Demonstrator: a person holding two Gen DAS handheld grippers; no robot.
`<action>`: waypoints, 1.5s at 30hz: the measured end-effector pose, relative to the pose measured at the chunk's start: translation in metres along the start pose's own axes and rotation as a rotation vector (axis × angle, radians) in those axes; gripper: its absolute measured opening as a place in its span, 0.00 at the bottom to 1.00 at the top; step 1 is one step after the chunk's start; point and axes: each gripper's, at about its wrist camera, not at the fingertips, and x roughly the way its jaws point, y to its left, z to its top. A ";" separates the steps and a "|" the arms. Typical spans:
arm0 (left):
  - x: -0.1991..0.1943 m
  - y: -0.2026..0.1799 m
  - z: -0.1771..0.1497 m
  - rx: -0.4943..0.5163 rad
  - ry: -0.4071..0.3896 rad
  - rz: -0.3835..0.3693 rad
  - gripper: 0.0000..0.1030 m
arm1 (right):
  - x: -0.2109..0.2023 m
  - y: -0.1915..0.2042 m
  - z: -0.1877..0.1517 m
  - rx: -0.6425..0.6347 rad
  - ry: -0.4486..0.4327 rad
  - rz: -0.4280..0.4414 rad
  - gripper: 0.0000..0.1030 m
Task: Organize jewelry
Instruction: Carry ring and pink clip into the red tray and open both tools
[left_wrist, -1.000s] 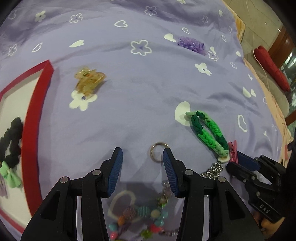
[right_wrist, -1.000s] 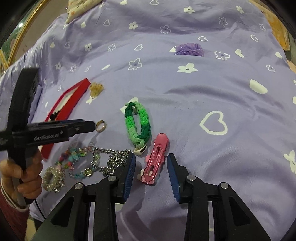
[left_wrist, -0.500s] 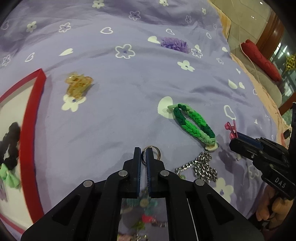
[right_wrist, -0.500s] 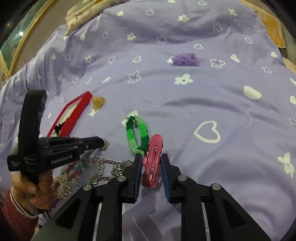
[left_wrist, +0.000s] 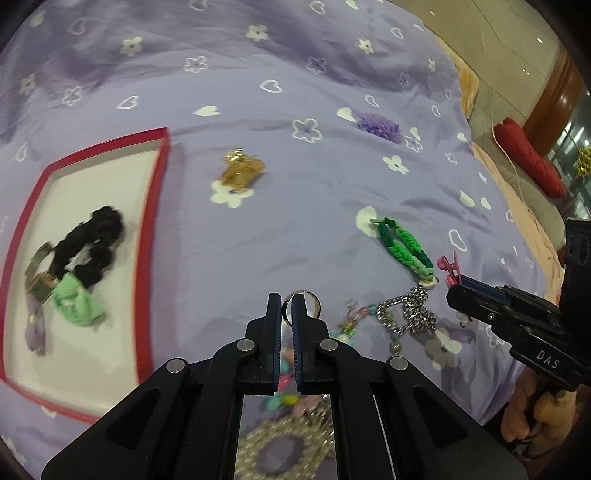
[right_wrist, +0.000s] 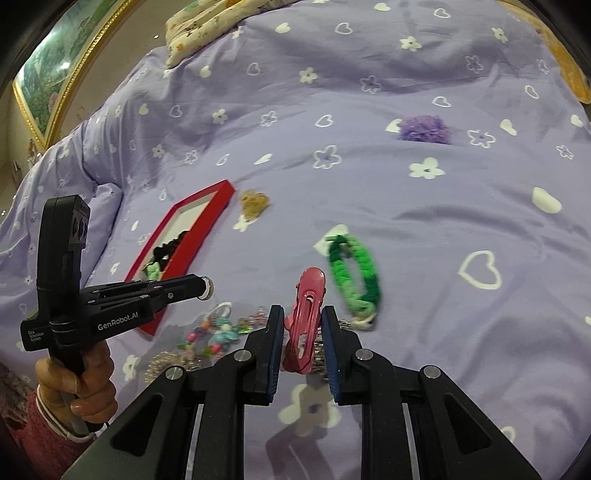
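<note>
My left gripper (left_wrist: 286, 308) is shut on a silver ring (left_wrist: 306, 301) and holds it above the purple bedsheet; it also shows in the right wrist view (right_wrist: 205, 288). My right gripper (right_wrist: 303, 325) is shut on a pink hair clip (right_wrist: 304, 317), lifted off the sheet; the clip's tip shows in the left wrist view (left_wrist: 448, 266). A red-rimmed white tray (left_wrist: 147, 229) at left holds a black scrunchie (left_wrist: 94, 236), a green bow (left_wrist: 75, 302) and other small pieces. A green braided bracelet (left_wrist: 404, 247), a steel chain (left_wrist: 410, 314) and a beaded bracelet (right_wrist: 214, 334) lie on the sheet.
An amber claw clip (left_wrist: 240, 171) lies right of the tray. A purple scrunchie (left_wrist: 380, 125) sits farther back. A sparkly silver ring-shaped band (left_wrist: 284, 443) lies under my left gripper. The bed edge and floor are at right, with a red cushion (left_wrist: 528, 158).
Both grippers have closed on their items and lifted: the left on the ring, the right on the pink clip. The left view has swung so the tray shows more fully.
</note>
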 end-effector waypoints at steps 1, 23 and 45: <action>-0.003 0.003 -0.002 -0.007 -0.003 0.002 0.04 | 0.001 0.004 0.000 -0.007 0.001 0.006 0.20; -0.068 0.117 -0.035 -0.223 -0.096 0.120 0.04 | 0.057 0.124 0.014 -0.183 0.075 0.191 0.20; -0.066 0.226 -0.056 -0.408 -0.068 0.225 0.04 | 0.138 0.206 0.020 -0.287 0.203 0.266 0.20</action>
